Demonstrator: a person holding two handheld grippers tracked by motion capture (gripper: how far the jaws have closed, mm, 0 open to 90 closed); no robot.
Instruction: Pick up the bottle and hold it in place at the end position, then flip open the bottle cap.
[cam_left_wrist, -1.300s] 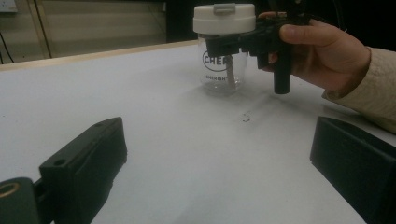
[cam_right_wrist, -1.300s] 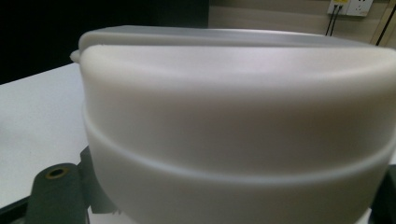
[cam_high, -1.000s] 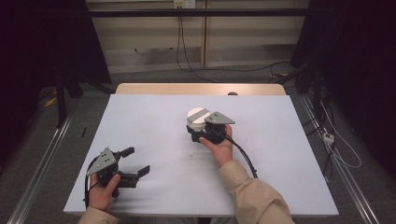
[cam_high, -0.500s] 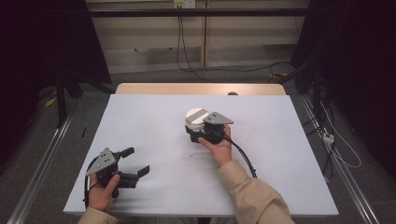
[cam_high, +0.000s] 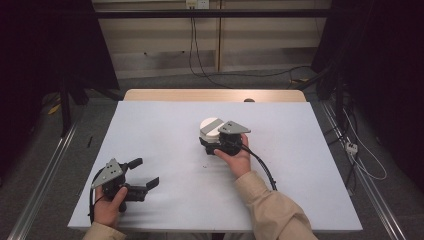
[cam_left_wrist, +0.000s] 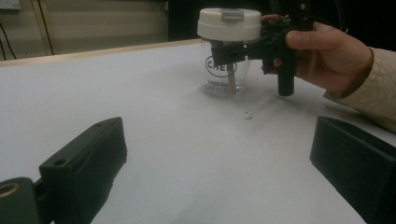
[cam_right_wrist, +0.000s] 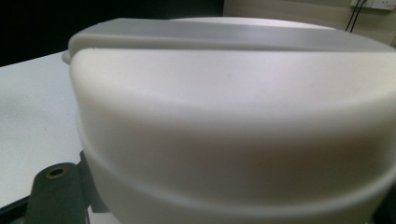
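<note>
Right gripper (cam_high: 209, 142) is clamped on the jar (cam_left_wrist: 227, 70), jaws pinched around the clear body just under the white lid (cam_left_wrist: 229, 23); the left gripper view shows the black jaws wrapping the glass from the side, level with the printed lettering. Jar stands upright on the white table (cam_high: 165, 130), base flat on the surface, roughly mid-table and a little toward the far edge. The lid is on, with a grey tab across its top; in the right gripper view the lid sits right up against the camera, too close to see the pads themselves. Right hand (cam_high: 236, 157) grips the tool from the near side, cable trailing back along the beige sleeve (cam_high: 270, 205). A small dark speck (cam_left_wrist: 248, 115) lies on the table just in front of the jar. Left gripper (cam_high: 147, 175) rests near the front-left corner, well apart from the jar, jaws spread wide with nothing between them, pointing roughly toward the jar. Left hand (cam_high: 107, 207) holds it low at the table. Beyond the far edge: a wooden strip (cam_high: 215, 95), grey floor and loose cables (cam_high: 200, 70).
</note>
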